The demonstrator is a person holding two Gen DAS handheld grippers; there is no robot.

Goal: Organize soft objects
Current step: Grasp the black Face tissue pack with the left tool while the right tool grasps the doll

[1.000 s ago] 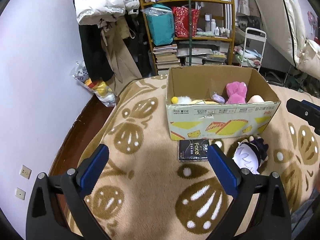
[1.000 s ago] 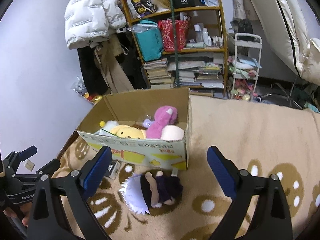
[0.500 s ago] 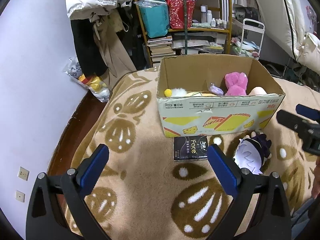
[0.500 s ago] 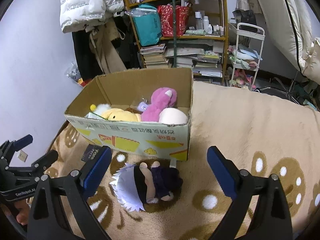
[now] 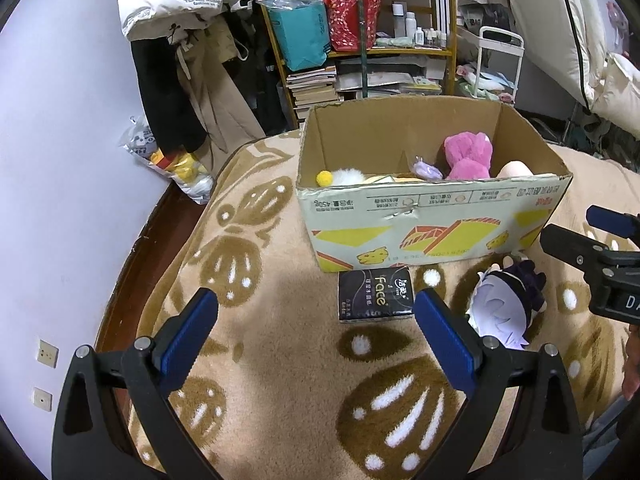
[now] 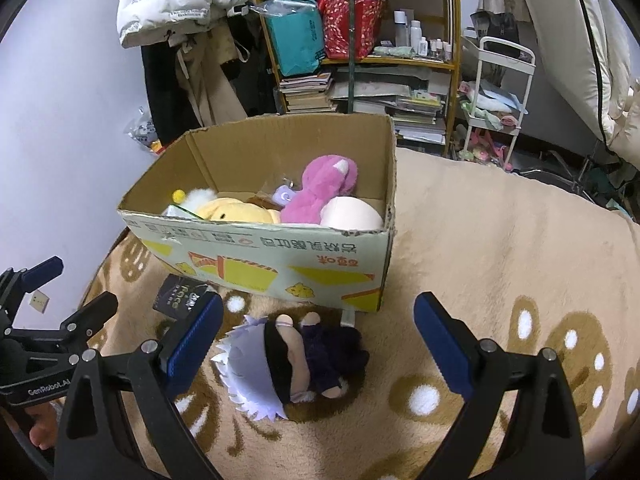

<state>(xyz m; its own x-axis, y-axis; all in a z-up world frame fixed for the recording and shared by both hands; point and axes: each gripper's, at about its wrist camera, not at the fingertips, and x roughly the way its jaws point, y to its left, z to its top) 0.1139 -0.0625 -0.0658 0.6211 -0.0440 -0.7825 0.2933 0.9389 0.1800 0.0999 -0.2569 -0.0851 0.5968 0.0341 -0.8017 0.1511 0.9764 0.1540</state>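
Far left, the left tool [image 5: 316, 320] hovers above the patterned blanket [image 5: 280, 380], its 2 blue pads spread wide apart with nothing between them. In the right wrist view the same tool [image 6: 60, 292] pokes in from the left edge, low over the blanket.

Just ahead of it, a black tissue pack [image 5: 375, 296] lies flat on the blanket, touching or nearly touching the front wall of the cardboard box [image 5: 432, 220]. The box stands open on the blanket, yellow shapes printed along its front. Inside, from the left: a white fluffy toy with a yellow ball [image 5: 325, 178], a yellow plush [image 6: 236, 210], a small lilac toy [image 6: 285, 195], a pink plush [image 6: 320, 188] propped up toward the back, and a pale round plush [image 6: 350, 214] against the right-hand wall.

Moving right, a doll with white hair and dark clothes [image 6: 296, 360] lies on its side on the blanket, just in front of the box's right front corner and outside it. The right tool [image 6: 318, 342] hangs directly over that doll, its 2 pads wide apart on either side and not touching it. In the left wrist view the doll [image 5: 506, 304] sits beside the tissue pack, with the right tool [image 5: 592, 240] reaching in from the right edge above it.

Behind everything, a cluttered shelf [image 5: 360, 52] of books and bags stands against the wall.
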